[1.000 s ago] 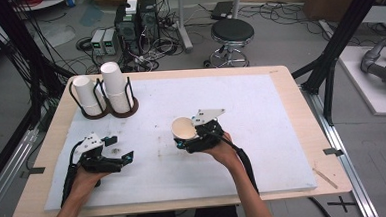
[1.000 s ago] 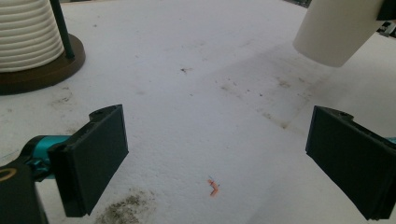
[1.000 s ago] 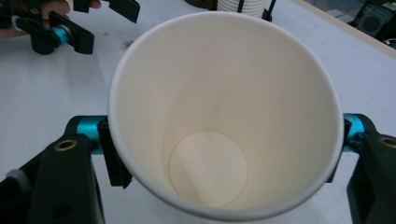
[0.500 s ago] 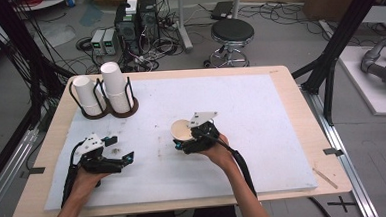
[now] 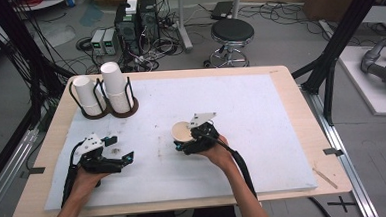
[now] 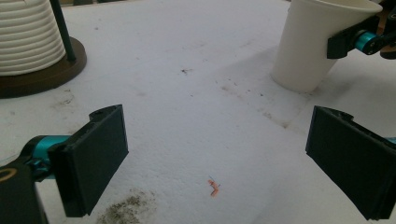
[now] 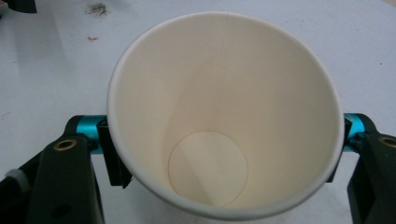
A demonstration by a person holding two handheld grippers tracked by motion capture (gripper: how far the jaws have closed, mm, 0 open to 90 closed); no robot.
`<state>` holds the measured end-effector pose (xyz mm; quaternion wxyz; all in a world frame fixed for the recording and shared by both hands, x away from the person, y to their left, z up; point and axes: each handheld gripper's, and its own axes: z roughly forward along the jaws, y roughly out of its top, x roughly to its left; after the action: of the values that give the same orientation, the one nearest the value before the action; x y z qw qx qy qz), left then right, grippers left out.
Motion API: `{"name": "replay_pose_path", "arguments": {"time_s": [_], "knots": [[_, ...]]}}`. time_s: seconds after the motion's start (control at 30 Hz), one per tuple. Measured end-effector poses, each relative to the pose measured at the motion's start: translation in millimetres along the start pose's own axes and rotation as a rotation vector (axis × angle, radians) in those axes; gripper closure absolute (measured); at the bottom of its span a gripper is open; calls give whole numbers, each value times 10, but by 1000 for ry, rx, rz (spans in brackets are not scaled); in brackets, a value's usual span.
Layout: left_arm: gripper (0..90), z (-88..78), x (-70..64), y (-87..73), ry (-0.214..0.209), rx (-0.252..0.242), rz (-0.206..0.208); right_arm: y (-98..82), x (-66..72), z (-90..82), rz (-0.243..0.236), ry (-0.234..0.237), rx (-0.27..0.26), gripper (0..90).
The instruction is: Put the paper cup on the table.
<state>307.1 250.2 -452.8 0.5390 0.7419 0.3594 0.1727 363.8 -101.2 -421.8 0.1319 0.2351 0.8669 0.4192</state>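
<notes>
On the white mat (image 5: 261,115) our right gripper (image 5: 190,138) clamps the paper cup (image 5: 182,131); we set it flat before easing off.

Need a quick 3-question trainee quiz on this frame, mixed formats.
1. True or false: the right gripper is shut on the cup.
2. The left gripper is: A) open, nothing between the jaws; B) shut on a cup; C) shut on the holder.
3. Fill in: the cup stacks stand in a dark ____ at the far left of the table.

Key: 1 true; 2 A; 3 holder.
</notes>
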Motion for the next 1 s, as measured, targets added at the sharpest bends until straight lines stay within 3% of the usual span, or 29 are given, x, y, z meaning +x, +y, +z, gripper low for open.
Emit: {"name": "replay_pose_path", "arguments": {"time_s": [0.33,0.5,1.0], "knots": [[56,0,-3,1,1,2,8,-7,-2,-3,7,1,2,231],[56,-1,0,1,-2,3,8,-32,-7,21,9,20,29,185],[56,1,-7,1,1,3,12,-63,9,0,25,25,47,174]]}}
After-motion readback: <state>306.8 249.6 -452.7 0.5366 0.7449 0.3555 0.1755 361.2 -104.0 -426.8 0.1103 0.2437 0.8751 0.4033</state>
